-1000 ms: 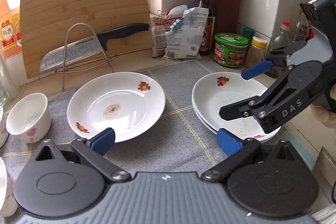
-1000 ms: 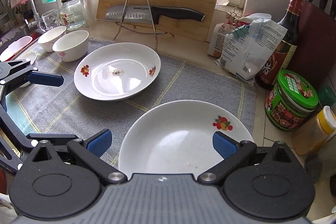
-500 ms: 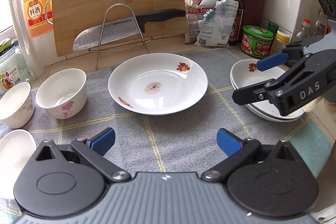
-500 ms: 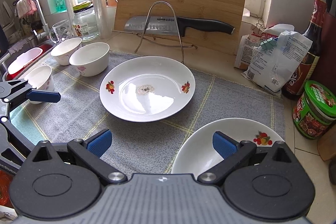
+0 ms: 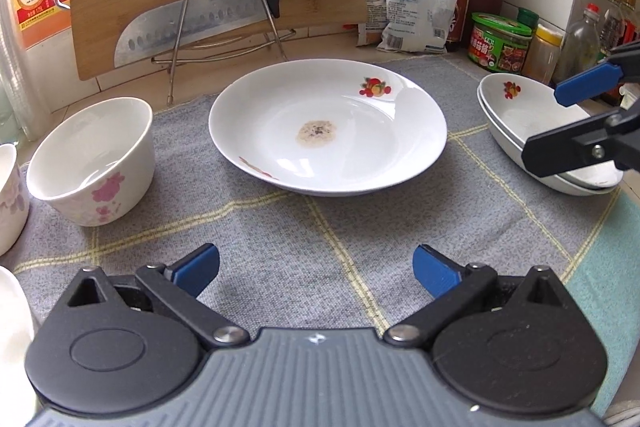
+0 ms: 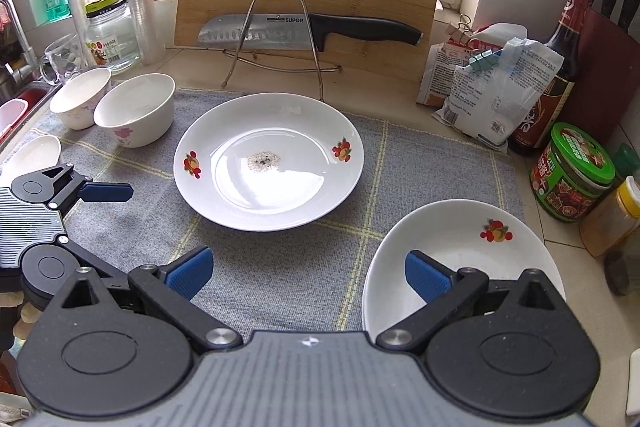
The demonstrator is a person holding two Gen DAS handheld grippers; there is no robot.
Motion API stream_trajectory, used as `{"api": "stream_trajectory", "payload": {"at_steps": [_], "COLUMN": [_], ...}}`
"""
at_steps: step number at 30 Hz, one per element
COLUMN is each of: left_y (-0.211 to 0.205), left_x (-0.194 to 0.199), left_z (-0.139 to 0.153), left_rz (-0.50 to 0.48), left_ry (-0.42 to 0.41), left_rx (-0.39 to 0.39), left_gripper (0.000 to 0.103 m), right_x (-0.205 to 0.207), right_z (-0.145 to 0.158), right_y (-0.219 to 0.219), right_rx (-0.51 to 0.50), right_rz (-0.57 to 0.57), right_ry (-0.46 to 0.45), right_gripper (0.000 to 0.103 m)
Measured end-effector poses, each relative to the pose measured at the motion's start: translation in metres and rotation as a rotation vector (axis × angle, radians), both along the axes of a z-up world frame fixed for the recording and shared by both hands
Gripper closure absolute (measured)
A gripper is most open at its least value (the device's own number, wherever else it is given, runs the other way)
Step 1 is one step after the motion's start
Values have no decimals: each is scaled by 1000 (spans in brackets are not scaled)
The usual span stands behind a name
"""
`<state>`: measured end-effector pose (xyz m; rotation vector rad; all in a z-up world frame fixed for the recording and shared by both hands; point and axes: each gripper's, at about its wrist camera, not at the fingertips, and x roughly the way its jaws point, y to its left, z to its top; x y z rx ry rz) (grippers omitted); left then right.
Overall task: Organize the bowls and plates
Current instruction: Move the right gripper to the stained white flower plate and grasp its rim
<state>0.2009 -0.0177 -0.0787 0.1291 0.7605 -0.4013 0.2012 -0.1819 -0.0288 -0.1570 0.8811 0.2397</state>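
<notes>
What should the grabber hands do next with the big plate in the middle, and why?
Probably the left gripper should reach forward and grip the near rim of the lone plate. Both grippers are open and empty, and two matching plates already sit stacked at the right.

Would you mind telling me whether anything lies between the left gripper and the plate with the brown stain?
Nothing visible does. Only bare grey mat lies between the open left gripper and the stained plate; the nearest bowl sits off to the left.

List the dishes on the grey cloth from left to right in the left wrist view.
White bowl with pink flowers → large white plate with a brown stain at its centre → stack of white fruit-print plates, partly behind the right gripper.
</notes>
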Motion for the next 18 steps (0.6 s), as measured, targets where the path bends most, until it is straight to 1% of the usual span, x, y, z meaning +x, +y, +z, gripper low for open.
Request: {"api": "stream_trajectory", "payload": {"at_steps": [4, 7, 8, 14, 18], "left_y": [-8, -13, -15, -21, -22], "left_x": [5, 9, 10, 23, 30], "left_z": [-5, -8, -9, -8, -8], "left_rz": [-18, -17, -11, 9, 15], "left_ry": [-8, -2, -9, -8, -23], "left_rx": [3, 1, 12, 12, 6], "left_gripper": [1, 1, 1, 0, 0], "right_x": [1, 9, 13, 43, 70], "right_z": [-1, -4, -5, -12, -16], "right_y": [2, 3, 3, -5, -12], "right_rx": [-6, -14, -15, 20, 48], "right_rz": [3, 28, 39, 100, 137], "right_ry": [23, 37, 38, 67, 86], "right_gripper": [0, 0, 0, 0, 0]}}
